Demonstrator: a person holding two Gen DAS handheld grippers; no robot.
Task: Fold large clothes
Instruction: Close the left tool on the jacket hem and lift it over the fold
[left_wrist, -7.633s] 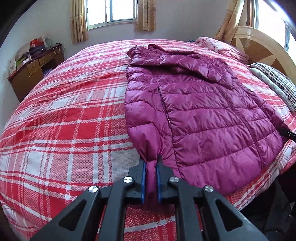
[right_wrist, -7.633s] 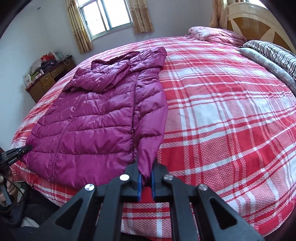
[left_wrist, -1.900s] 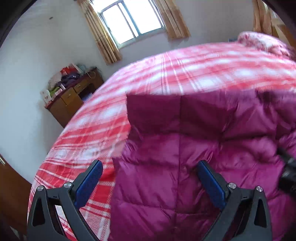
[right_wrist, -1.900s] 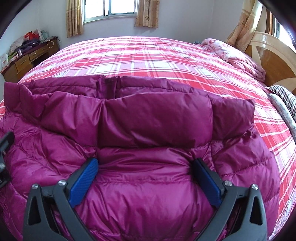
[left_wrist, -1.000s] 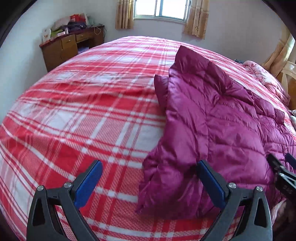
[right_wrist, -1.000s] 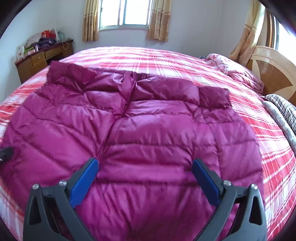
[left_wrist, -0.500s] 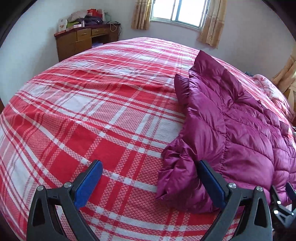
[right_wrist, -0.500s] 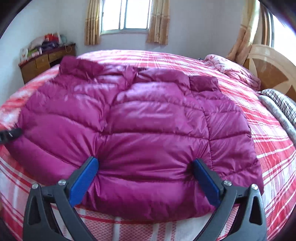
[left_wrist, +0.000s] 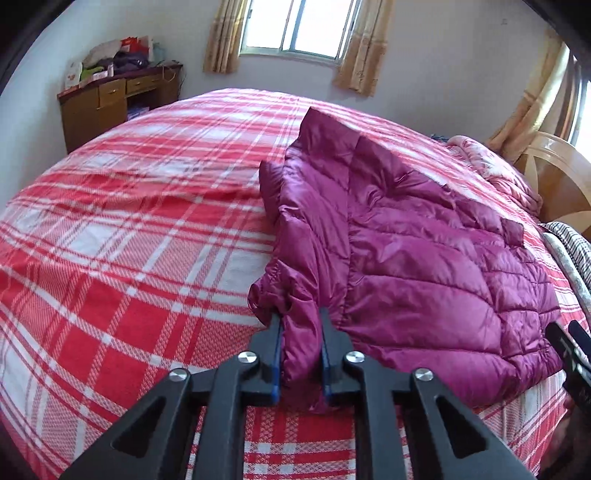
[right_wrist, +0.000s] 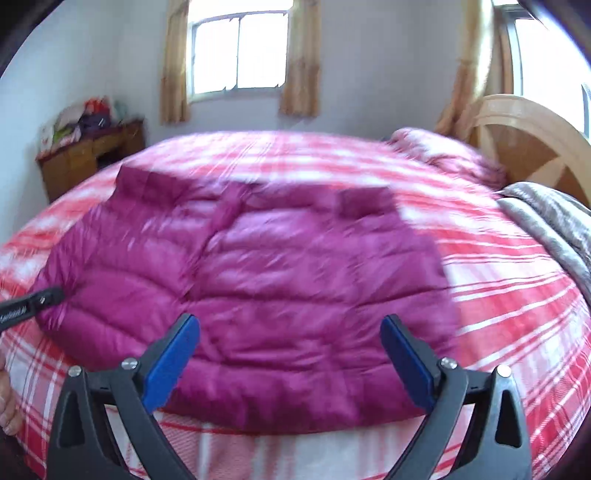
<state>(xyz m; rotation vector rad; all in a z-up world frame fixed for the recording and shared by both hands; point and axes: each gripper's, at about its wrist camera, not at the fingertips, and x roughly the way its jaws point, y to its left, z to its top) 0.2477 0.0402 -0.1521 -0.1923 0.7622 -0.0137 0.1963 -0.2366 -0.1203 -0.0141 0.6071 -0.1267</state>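
A magenta quilted down jacket lies folded on the red plaid bed, near its front edge. My left gripper is shut on the jacket's near left corner. In the right wrist view the jacket is blurred and fills the middle. My right gripper is open and empty, held just in front of the jacket's near edge. The left gripper's tip shows at the jacket's left corner, and the right gripper's tip shows at the right edge of the left wrist view.
A wooden headboard and a grey striped blanket are at the right. A pink quilt lies by the headboard. A wooden dresser with clutter stands against the far left wall.
My left gripper has closed on the jacket's near left corner; it was open half a second ago. My right gripper has drawn back from the jacket's edge, still open.
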